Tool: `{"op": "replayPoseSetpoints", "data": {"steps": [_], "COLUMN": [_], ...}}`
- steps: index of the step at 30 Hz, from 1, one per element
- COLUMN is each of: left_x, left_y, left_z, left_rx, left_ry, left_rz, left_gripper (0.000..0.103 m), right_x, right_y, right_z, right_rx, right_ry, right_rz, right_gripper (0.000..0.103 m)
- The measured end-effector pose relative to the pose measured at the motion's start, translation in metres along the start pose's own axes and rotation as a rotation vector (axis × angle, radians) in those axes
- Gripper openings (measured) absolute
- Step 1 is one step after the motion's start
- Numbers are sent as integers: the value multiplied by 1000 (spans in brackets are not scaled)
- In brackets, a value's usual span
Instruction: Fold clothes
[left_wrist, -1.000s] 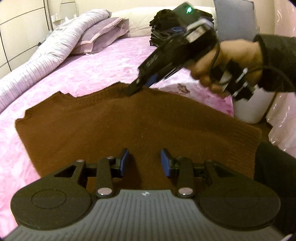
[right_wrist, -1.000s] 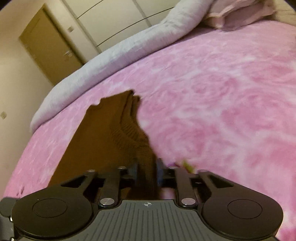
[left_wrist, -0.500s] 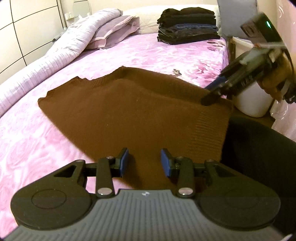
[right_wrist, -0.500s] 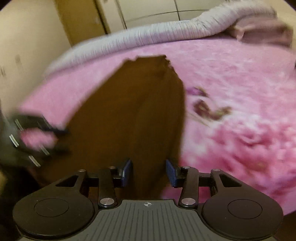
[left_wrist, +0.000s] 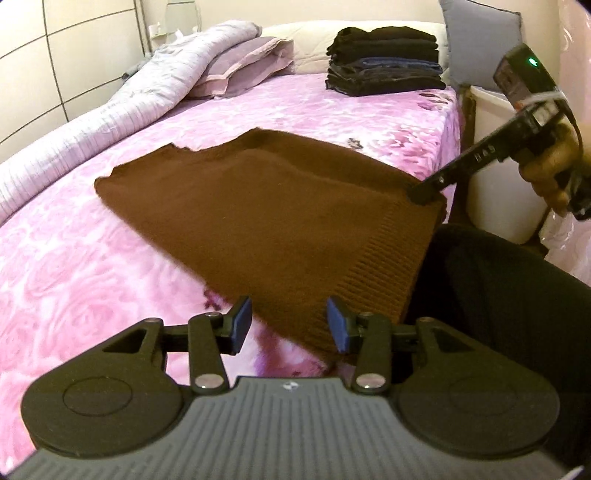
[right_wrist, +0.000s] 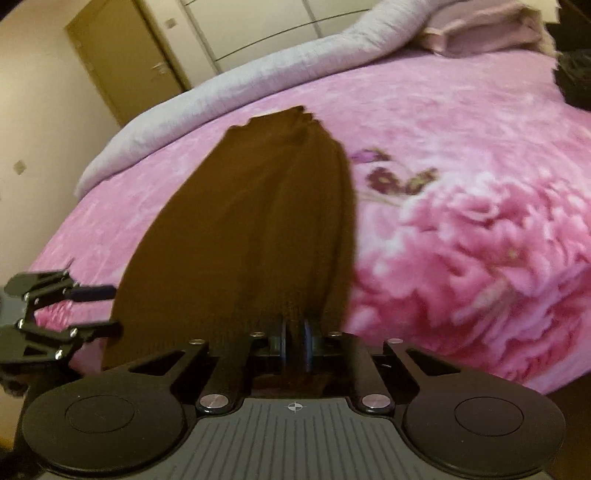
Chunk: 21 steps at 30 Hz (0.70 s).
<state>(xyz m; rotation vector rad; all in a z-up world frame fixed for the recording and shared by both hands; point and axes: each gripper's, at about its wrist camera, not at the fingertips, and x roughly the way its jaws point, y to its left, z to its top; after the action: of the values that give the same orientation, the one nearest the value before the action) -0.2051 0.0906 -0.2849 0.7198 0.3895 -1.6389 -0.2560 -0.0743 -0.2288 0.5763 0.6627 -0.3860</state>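
Bedroom, pink floral bed: brown sweater lies flat, long axis running away from hem. Right gripper pinches hem's right corner; left gripper, spread, hovers nearest left hem corner.

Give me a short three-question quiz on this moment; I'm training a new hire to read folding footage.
1. True or false: the left gripper is shut on the brown sweater.
2. Which corner of the hem does the right gripper pinch: A) the one by the bed's side edge, B) the one by the left gripper?
3. Fill in: the folded dark clothes are stacked near the ____ of the bed.

Key: 1 false; 2 A; 3 head.
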Motion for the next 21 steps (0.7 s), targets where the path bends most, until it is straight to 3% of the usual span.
{"op": "replayPoseSetpoints", "data": {"steps": [6, 9, 11, 16, 21], "left_x": [-15, -25, -28, -15, 12], "left_y": [-2, -9, -18, -45, -67], "left_z": [-10, -23, -33, -53, -53], "left_rx": [109, 261, 417, 767, 950], "left_ry": [-24, -12, -7, -48, -104], "left_rz": [11, 51, 82, 166, 167], "left_gripper": [48, 48, 49, 60, 66], "right_x": [-1, -1, -4, -19, -27], "right_y": [-10, -6, -2, 31, 51], "right_z": [-1, -1, 0, -4, -15], "right_rx": [-2, -38, -70, -261, -381], "right_ry": [17, 27, 29, -8, -33], "right_rz": [-10, -17, -26, -88, -80], "right_gripper": [7, 8, 10, 42, 50]}}
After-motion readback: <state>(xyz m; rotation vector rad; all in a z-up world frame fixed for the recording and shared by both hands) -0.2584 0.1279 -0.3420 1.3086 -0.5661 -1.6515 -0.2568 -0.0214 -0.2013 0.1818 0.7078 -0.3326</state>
